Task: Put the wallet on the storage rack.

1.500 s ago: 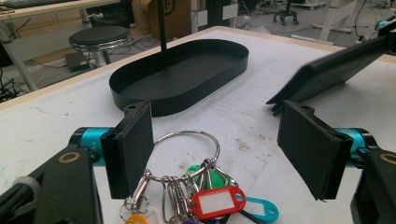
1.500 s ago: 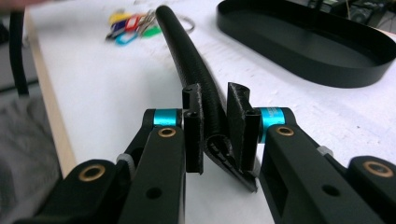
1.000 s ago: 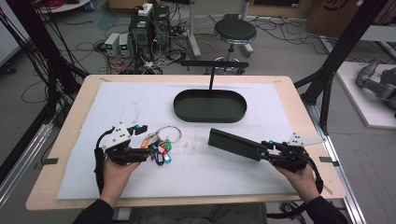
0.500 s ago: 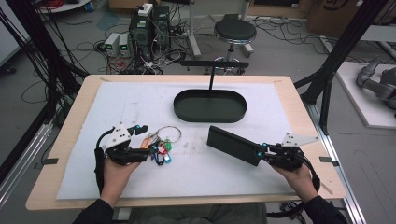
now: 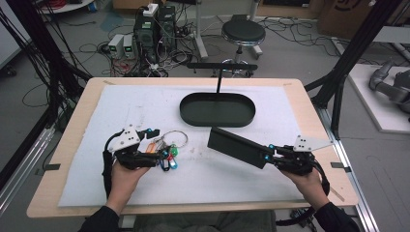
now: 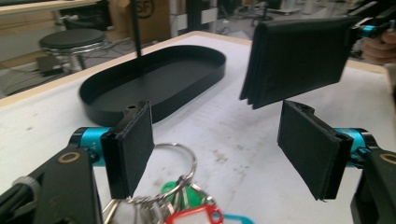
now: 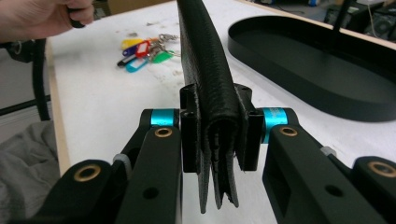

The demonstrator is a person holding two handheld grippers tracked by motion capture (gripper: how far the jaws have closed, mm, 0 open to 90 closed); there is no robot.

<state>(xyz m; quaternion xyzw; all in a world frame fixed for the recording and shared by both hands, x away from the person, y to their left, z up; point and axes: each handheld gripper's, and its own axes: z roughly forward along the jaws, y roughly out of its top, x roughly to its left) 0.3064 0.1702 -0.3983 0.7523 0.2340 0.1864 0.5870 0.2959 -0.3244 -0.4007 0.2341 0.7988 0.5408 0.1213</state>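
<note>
Gripping: wallet [image 5: 238,146] clamped edge-up in right fingers [image 5: 269,155], just closed.
Wallet axis: pointed toward tray [image 5: 217,109].
Left fingers [image 5: 153,145]: wide open over keys [image 5: 165,155], farther from tray.

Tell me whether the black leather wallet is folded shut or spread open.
Folded shut: the black leather wallet sits edge-on, layers stacked, clamped by the right gripper.

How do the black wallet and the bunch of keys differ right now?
The black wallet is plain, folded and clamped on edge in the right hand-held gripper. The bunch of keys has coloured tags, lies on the table, and the left hand-held gripper stands open around it. Both are near the tray.
</note>
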